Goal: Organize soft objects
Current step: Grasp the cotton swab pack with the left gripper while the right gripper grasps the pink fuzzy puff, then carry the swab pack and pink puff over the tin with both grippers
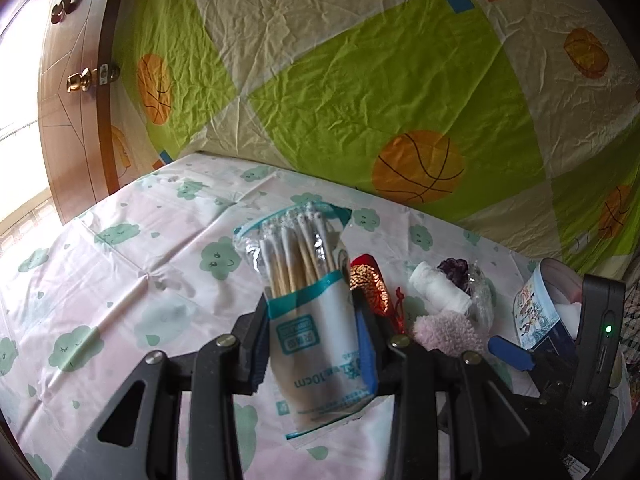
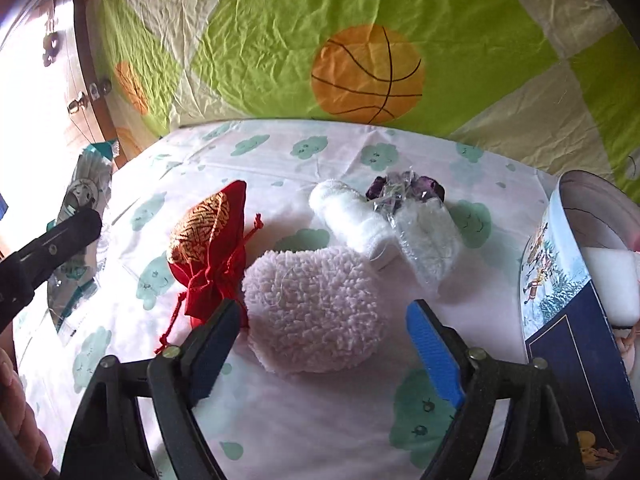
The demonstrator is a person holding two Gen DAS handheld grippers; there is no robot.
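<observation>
My left gripper (image 1: 312,308) is shut on a plastic bag of cotton swabs (image 1: 316,344), held upright above the table. In the right wrist view my right gripper (image 2: 324,312) stands open around a pink fluffy cloth (image 2: 316,312); its left pad is at the cloth's edge and its blue right pad (image 2: 434,348) is a little apart from it. A red and gold drawstring pouch (image 2: 212,248) lies to the left of the cloth. Behind it lie a rolled white cloth (image 2: 352,216) and a clear-wrapped bundle with a purple top (image 2: 404,192).
A round printed tin (image 2: 560,264), open and with a white pad (image 2: 612,280) inside, stands at the right. The table has a cloud-print cover (image 1: 120,280). A green basketball sheet (image 1: 360,80) hangs behind it, and a wooden door with a brass knob (image 1: 80,80) is at the left.
</observation>
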